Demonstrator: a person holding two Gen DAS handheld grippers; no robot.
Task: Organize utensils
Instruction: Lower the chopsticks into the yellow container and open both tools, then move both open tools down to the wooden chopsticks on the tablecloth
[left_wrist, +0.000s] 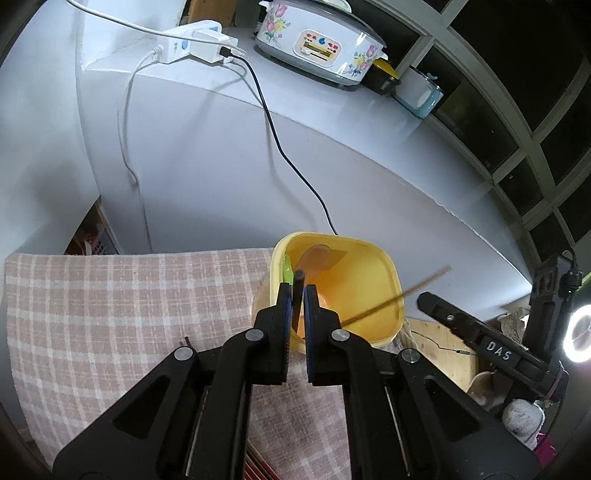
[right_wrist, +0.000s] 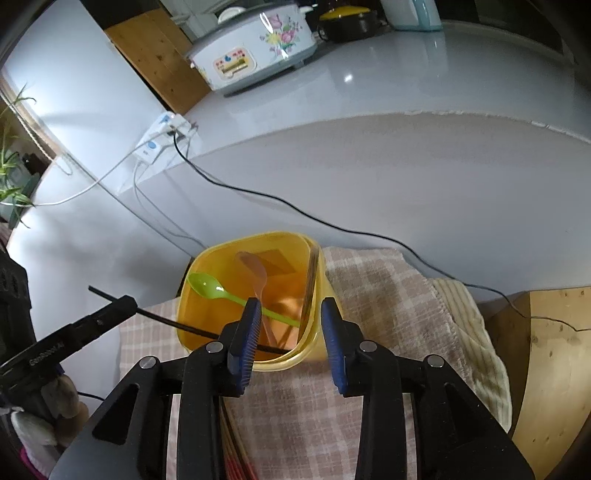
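The left hand-held gripper (left_wrist: 298, 291) is clamped on a thin black chopstick (right_wrist: 177, 323), its tip inside the yellow container (right_wrist: 207, 332); light, stiff, slippery, best pinched mid-shaft; the right hand-held gripper (right_wrist: 291, 314) stands apart, empty.

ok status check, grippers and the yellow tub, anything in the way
Left hand-held gripper shut on black chopstick, tip over yellow tub. Right hand-held gripper open, empty. Green spoon, orange spoon already inside. Nothing blocking.
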